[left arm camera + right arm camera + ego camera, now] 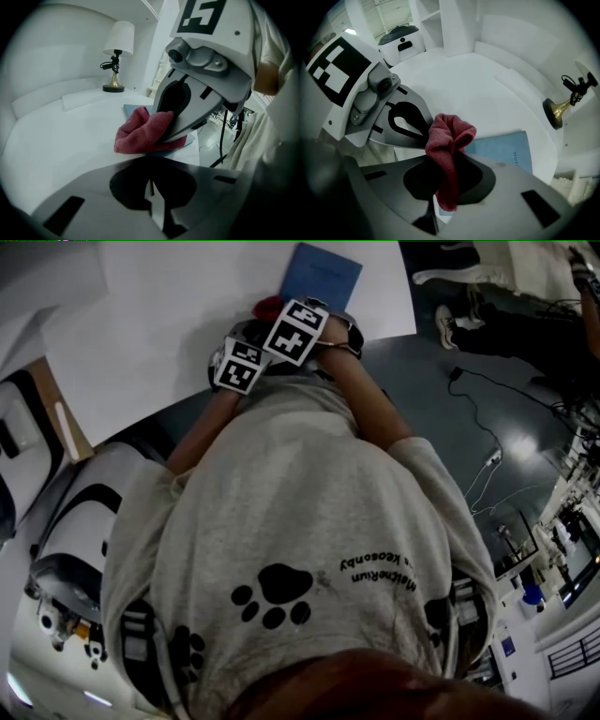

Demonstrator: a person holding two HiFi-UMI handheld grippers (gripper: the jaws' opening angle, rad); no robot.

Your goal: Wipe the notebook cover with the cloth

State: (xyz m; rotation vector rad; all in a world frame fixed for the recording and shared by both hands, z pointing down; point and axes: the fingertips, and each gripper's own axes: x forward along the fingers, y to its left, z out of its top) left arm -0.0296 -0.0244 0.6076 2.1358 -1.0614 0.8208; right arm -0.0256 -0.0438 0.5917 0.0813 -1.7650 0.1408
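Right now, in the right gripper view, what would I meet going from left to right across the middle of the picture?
left gripper → red cloth → blue notebook → brass lamp base

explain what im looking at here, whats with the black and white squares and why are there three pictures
A person holds a hand-held two-jaw gripper in each hand; the squared cubes are parts of those grippers. One picture comes from a camera on the person's head, looking down their front. The other two come from cameras riding on each gripper. On the white table lies a blue notebook, with a lamp further back. The right gripper is clamped on a red cloth that rests on the notebook. The left gripper is shut and empty.
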